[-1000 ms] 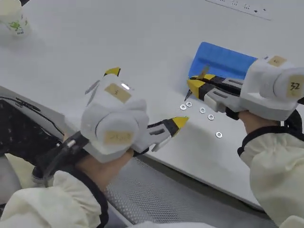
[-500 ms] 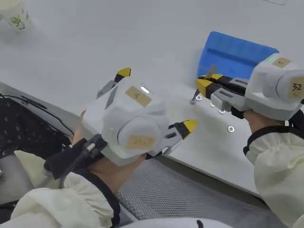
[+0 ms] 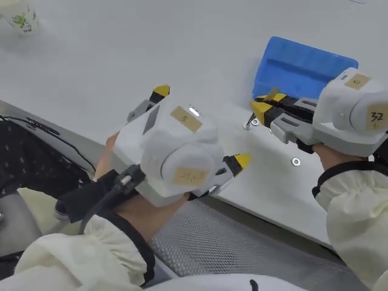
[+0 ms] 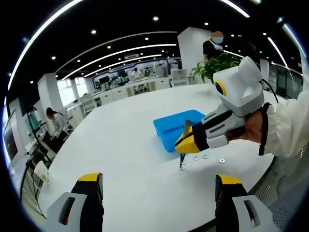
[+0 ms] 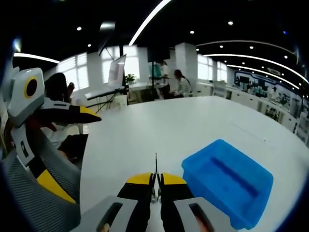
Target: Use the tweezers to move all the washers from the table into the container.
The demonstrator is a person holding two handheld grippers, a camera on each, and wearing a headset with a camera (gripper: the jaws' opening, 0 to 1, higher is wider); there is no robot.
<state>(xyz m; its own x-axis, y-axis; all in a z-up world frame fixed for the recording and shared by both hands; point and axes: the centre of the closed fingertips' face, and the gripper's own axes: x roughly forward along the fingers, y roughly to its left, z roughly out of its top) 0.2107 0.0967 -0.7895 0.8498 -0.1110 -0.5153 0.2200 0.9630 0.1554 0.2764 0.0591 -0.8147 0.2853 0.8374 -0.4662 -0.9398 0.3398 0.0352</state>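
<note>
Status: early; by my read nothing is transferred yet. The washers (image 4: 205,156) lie on the table (image 3: 121,54) just beside the blue container (image 3: 303,66), and no washer is seen in the part of its inside that shows. Count: the left gripper view gives three washers in a loose row, plus a speck at the tip of the tweezers (image 4: 182,161) that may be a fourth, too small to tell. The head view shows two; any others would sit behind the right gripper (image 3: 262,104). One pair of tweezers, tip down at the table beside the washers; can't tell if it pinches one. Right gripper's jaws are pressed together on the tweezers. Left gripper (image 3: 201,125) is spread wide, holding nothing, at the table's near edge, apart from the washers. One container. Every visible washer is left to move.
</note>
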